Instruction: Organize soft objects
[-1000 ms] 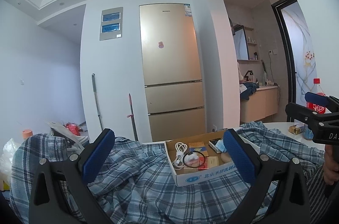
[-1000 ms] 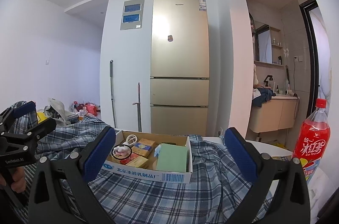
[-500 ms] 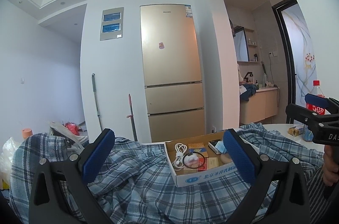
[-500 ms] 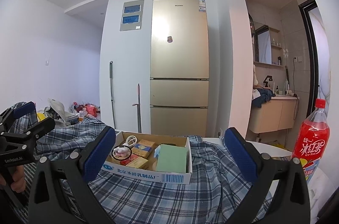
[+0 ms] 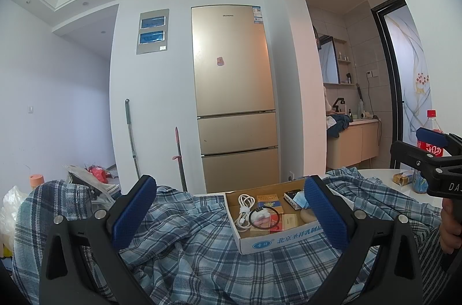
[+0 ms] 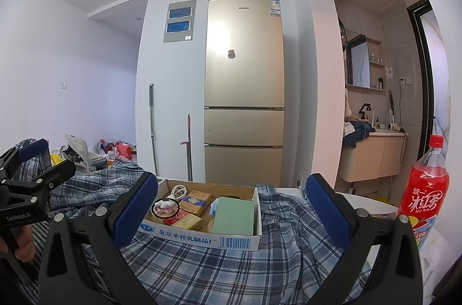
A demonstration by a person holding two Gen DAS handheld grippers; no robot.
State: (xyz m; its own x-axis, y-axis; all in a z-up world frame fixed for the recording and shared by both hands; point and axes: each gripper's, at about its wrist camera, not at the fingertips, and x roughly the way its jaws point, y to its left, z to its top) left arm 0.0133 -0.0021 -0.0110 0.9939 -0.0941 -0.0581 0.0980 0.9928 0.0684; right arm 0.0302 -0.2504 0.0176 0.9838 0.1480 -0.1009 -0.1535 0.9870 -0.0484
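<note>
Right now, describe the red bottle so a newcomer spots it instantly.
Look right of the gold fridge, past the archway, to the white table's right edge. The red bottle stands upright there: tall, red cap, iced-tea label, the only upright thing beside the plaid cloth.

- The fridge (image 5: 235,91) reads "Skyworth".
- The red bottle (image 6: 424,189) reads "Ice Tea".
- The cardboard box (image 6: 202,237) bears Chinese print and a barcode.
- The left gripper (image 6: 17,215) reads "GenRobot.AI".

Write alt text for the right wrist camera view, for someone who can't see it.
An open two-finger gripper with blue pads points at a white cardboard box of small packets sitting on a rumpled blue plaid shirt. A red iced-tea bottle stands at right, a gold fridge behind.
</note>
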